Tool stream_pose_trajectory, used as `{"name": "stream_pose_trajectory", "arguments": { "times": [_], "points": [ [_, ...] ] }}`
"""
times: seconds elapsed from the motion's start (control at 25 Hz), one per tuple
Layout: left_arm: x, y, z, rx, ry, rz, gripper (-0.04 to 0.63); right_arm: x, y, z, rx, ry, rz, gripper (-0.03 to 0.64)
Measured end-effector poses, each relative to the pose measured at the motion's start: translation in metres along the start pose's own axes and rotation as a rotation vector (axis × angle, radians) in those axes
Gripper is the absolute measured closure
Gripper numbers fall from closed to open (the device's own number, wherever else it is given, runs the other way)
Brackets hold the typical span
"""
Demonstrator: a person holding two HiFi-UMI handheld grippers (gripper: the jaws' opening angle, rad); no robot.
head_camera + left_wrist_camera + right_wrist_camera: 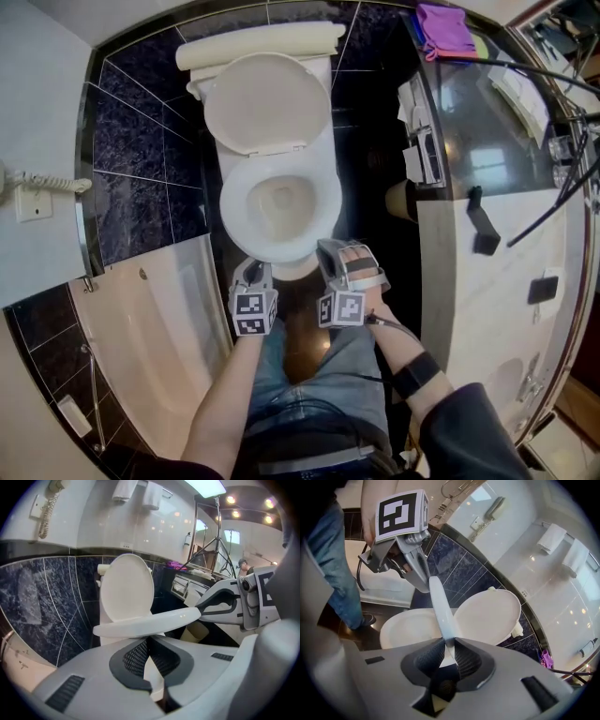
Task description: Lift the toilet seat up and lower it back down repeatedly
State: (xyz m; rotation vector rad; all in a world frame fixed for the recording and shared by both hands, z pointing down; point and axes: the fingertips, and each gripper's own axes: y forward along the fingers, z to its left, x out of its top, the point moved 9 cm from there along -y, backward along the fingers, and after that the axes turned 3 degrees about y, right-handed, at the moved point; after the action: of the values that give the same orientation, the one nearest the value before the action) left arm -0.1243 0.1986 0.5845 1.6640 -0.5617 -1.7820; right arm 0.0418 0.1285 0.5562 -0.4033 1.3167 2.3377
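Note:
The white toilet seat [279,246] is held by its front rim, a little above the bowl [405,629], with the round lid [267,101] upright against the tank. My left gripper [251,272] is shut on the seat's front left edge, which shows edge-on as a flat white band [150,620] running into its jaws [149,660]. My right gripper [331,253] is shut on the front right edge, and the seat rim [442,611] runs straight down between its pads [447,656]. Each gripper shows in the other's view: the right one [227,603] and the left one [401,550].
A white bathtub [141,347] lies at the left and a vanity counter [487,169] at the right, with a purple cloth [445,28] on its far end. A wall phone [33,192] hangs at the far left. The person's jeans-clad legs [309,375] stand right before the bowl.

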Motion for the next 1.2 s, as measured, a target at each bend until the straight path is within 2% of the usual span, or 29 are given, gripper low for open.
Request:
{"name": "stream_pose_trajectory", "arguments": {
  "times": [0.32, 0.36, 0.4, 0.52, 0.84, 1.2],
  "points": [
    [-0.070, 0.009, -0.013, -0.020, -0.020, 0.032, 0.600, -0.026, 0.006, 0.062, 0.063, 0.018, 0.045, 0.538],
    [-0.079, 0.012, -0.013, -0.017, -0.022, 0.036, 0.600, -0.031, 0.007, 0.070, 0.070, 0.018, 0.047, 0.551],
    [-0.087, 0.015, -0.014, -0.016, -0.022, 0.042, 0.600, -0.036, 0.007, 0.078, 0.075, 0.022, 0.051, 0.597],
    [-0.105, 0.023, -0.022, -0.042, -0.019, 0.071, 0.600, -0.054, 0.007, 0.097, 0.069, 0.072, 0.079, 0.598],
    [-0.170, 0.053, -0.030, -0.053, 0.014, 0.151, 0.600, -0.102, 0.031, 0.103, -0.009, 0.275, 0.158, 0.597],
    [-0.230, 0.082, -0.036, -0.067, 0.009, 0.251, 0.601, -0.116, 0.066, 0.115, -0.028, 0.351, 0.177, 0.595]
  ]
}}
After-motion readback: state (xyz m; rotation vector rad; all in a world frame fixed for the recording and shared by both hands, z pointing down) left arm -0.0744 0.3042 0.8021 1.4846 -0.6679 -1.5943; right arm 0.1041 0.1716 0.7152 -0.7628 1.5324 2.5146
